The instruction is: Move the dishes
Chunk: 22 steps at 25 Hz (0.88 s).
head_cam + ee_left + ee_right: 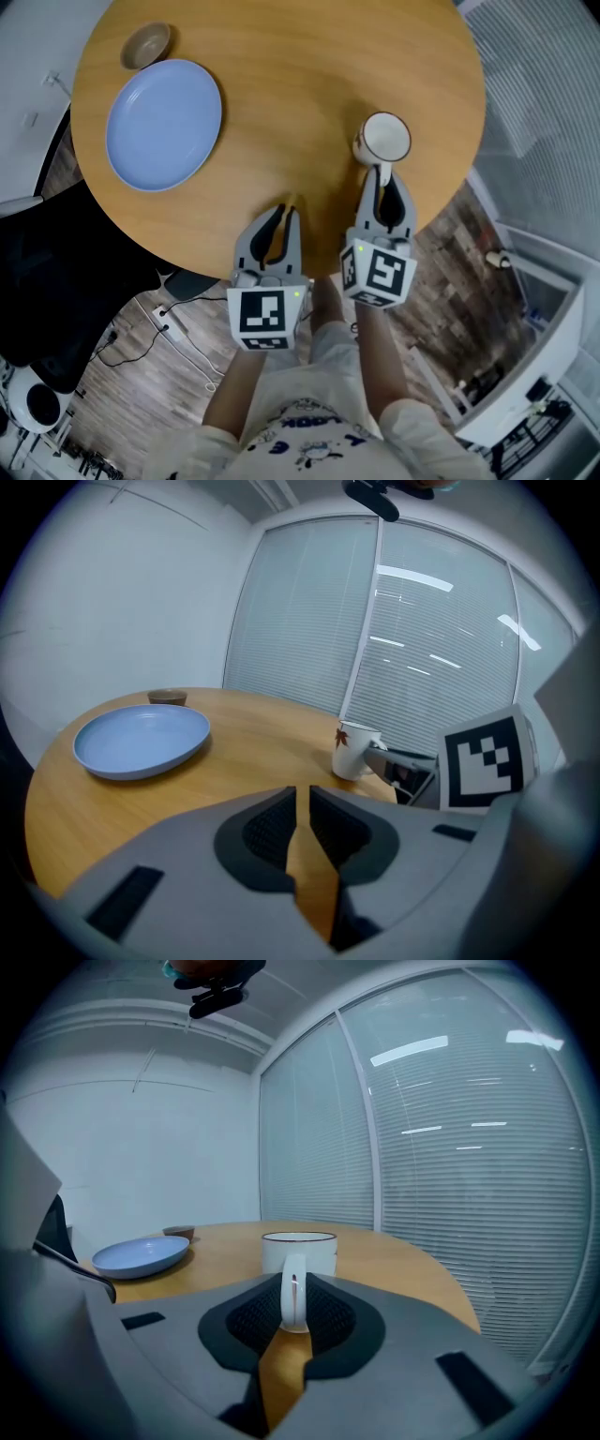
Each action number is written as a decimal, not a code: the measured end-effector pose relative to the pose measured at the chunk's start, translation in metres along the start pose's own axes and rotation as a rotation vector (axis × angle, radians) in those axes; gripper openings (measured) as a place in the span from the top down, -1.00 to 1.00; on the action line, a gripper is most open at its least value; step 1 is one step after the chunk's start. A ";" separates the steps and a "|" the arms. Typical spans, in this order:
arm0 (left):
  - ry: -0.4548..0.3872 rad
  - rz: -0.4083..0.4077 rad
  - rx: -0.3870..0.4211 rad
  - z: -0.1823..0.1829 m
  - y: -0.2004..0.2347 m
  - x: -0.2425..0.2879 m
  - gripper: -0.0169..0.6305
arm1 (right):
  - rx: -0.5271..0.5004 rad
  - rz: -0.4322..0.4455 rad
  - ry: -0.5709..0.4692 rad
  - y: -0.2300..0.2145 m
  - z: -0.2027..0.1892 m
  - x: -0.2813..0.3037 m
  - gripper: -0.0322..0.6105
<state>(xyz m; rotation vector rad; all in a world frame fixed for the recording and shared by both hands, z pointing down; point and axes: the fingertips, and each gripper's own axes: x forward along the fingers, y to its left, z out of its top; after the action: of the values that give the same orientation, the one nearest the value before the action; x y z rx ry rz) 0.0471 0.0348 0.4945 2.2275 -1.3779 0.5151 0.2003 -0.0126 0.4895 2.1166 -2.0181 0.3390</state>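
A white mug point(384, 138) stands upright near the right edge of the round wooden table point(300, 66). My right gripper point(386, 184) is shut on the mug's handle point(294, 1299), which sits between the pads. In the left gripper view the mug point(352, 750) shows a small red leaf print. My left gripper point(286, 214) hovers at the table's near edge, shut with nothing in it. A blue plate point(164, 111) lies at the far left, with a small brown bowl point(146, 45) just beyond it.
A black chair point(56, 272) stands left of the table. Cables and a power strip point(173, 323) lie on the wood floor below. A white cabinet point(539, 361) is at the right. Window blinds point(441, 639) run behind the table.
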 end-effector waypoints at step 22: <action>-0.135 0.283 -0.153 0.024 0.089 -0.066 0.81 | -0.086 0.520 0.003 0.188 0.034 -0.013 0.74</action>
<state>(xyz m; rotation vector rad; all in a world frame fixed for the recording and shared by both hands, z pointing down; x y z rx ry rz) -0.0599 0.0350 0.4560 1.9877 -1.7551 0.3434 0.0129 -0.0193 0.4499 1.5129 -2.5086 0.3209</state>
